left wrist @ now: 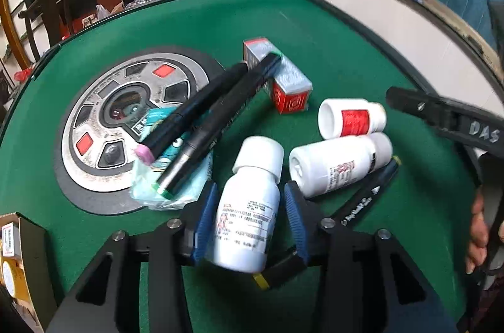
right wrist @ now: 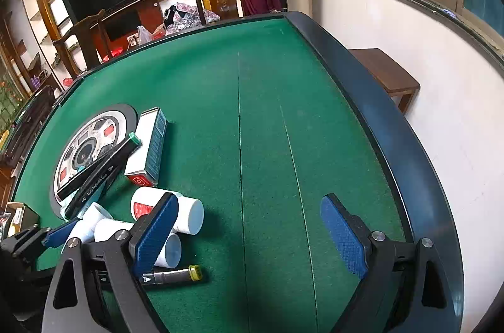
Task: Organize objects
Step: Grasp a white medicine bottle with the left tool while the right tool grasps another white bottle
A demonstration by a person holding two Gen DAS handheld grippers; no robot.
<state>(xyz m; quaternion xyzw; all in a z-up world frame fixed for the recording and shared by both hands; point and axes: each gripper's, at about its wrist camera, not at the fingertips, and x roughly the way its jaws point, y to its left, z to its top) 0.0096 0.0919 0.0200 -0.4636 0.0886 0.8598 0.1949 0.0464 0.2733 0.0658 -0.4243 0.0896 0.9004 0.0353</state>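
Note:
My left gripper (left wrist: 250, 222) is shut on a white pill bottle (left wrist: 249, 207) that lies on the green felt table (left wrist: 330, 27), a blue pad against each side. Beside it lie two more white bottles, one with a red label (left wrist: 352, 118) and one on its side (left wrist: 340, 166). A yellow-capped marker (left wrist: 368, 194) runs under the right-hand finger. Two black markers (left wrist: 214, 118) rest across a teal packet (left wrist: 176, 175), near a red and silver box (left wrist: 280, 77). My right gripper (right wrist: 249, 200) is open over bare felt, with the bottles (right wrist: 189, 216) just to its left.
A round control panel (left wrist: 126, 125) sits in the table's middle. A cardboard box (left wrist: 12, 254) stands at the near left edge. The table has a raised dark rim (right wrist: 378, 118), with a wall and a wooden stool (right wrist: 387, 74) beyond. A hand (left wrist: 478, 232) holds the right gripper.

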